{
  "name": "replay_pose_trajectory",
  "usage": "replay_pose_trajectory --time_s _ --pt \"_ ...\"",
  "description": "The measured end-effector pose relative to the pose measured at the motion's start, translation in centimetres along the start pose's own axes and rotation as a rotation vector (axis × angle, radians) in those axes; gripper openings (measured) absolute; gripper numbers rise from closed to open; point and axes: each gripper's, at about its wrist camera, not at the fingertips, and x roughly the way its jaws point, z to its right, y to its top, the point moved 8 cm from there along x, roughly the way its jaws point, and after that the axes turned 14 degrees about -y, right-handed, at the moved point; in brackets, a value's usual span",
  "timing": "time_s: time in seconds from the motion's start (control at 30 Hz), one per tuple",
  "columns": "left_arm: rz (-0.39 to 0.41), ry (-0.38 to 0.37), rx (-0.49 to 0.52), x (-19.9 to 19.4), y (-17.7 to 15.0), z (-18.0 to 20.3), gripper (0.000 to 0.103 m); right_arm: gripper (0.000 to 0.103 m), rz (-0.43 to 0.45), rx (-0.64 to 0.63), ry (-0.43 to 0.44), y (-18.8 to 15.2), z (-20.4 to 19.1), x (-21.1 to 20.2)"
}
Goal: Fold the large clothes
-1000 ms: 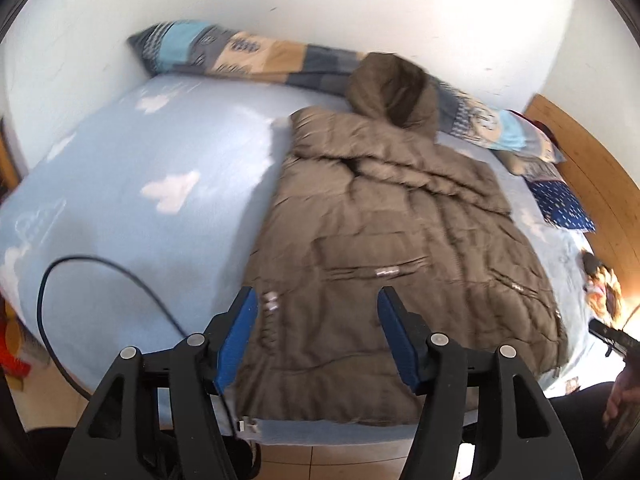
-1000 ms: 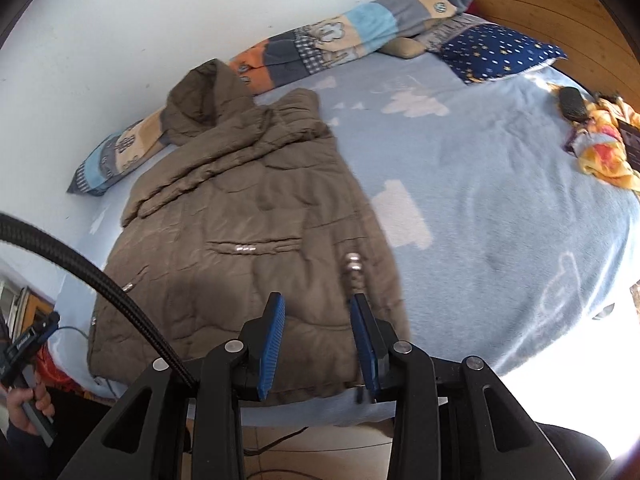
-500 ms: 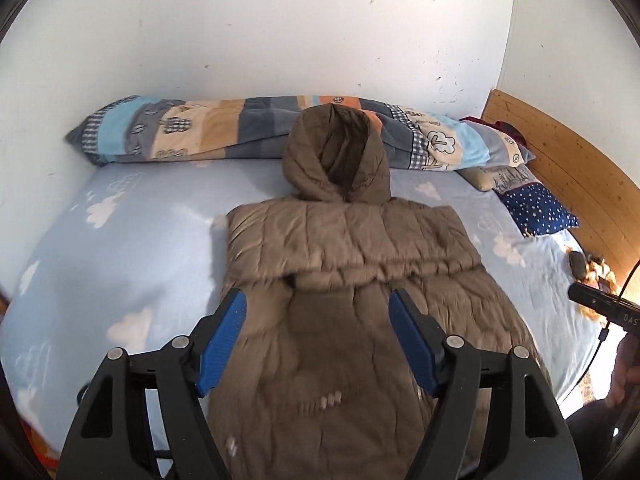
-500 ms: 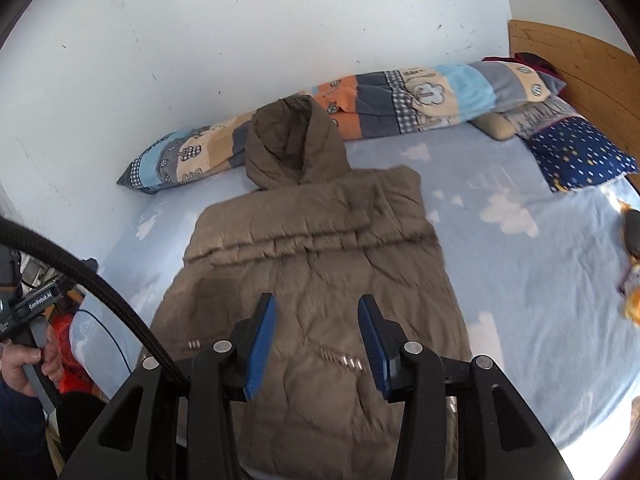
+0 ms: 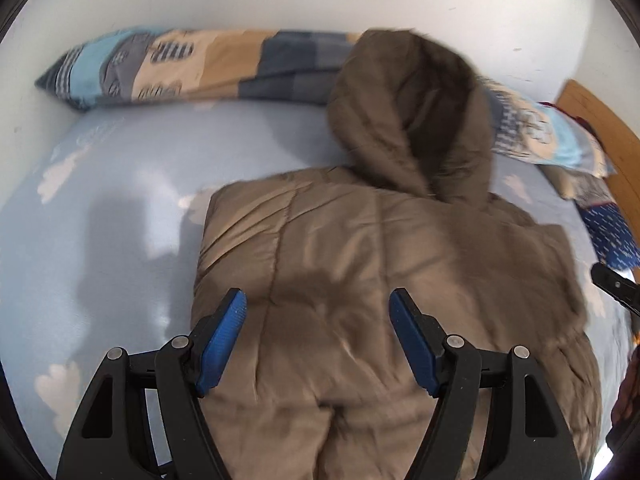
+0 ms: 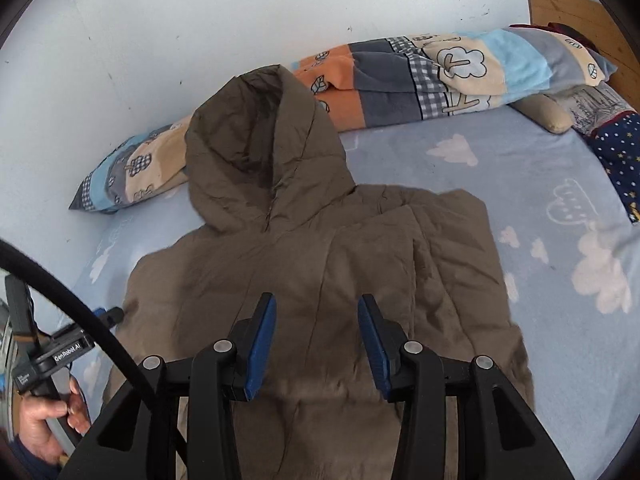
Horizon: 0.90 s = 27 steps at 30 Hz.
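Over the hooded puffer jacket [image 6: 320, 272] on the bed [image 6: 540, 200], your left gripper [image 5: 318, 336] and right gripper [image 6: 317, 340] hover unclenched and empty, positioned for the fold.

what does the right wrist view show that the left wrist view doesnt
Only the right wrist view shows the hand holding the other gripper's handle, a black cable, a beige pillow and the right gripper, open and empty.

Only the left wrist view shows the left gripper, open wider, also empty, and its shadow on the sheet.

Both show the brown coat flat on the bed, hood toward the wall, the patchwork quilt, the starry blue pillow and the wooden headboard.
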Motion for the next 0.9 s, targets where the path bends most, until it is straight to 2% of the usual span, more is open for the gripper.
replay_pose_trajectory --time_s 0.13,0.2,0.27,0.4,0.5,0.6,0.77,0.9 --pt "-0.054 0.029 0.019 2.5 -1.0 -0.7 0.073 0.046 -0.038 -0.006 -0.029 0.2 0.4 3.6" --pt "-0.067 0.029 0.024 3.2 -1.5 -0.9 0.075 0.046 -0.094 -0.029 -0.077 -0.9 0.9 5.5" --pt "-0.076 0.018 -0.002 3.7 -1.8 -1.4 0.079 0.046 -0.139 -0.035 -0.081 -2.0 1.1 7.1" --pt "-0.092 0.016 -0.027 4.4 -1.9 -1.9 0.082 0.046 -0.156 -0.07 -0.114 -2.5 1.2 8.1" --pt "-0.066 0.028 -0.028 3.3 -1.5 -1.5 0.081 0.046 -0.16 -0.064 -0.129 -2.4 1.5 7.8" --pt "-0.034 0.045 -0.007 1.3 -0.8 -0.5 0.081 0.046 -0.126 -0.084 -0.141 -1.4 0.9 5.5" --pt "0.039 0.031 0.085 -1.4 -0.2 3.3 0.081 0.046 -0.061 -0.126 -0.113 -1.0 -0.9 1.5" --pt "0.035 0.047 0.151 -0.8 -1.4 5.6 0.081 0.046 -0.081 -0.183 -0.091 -2.6 -3.1 0.8"
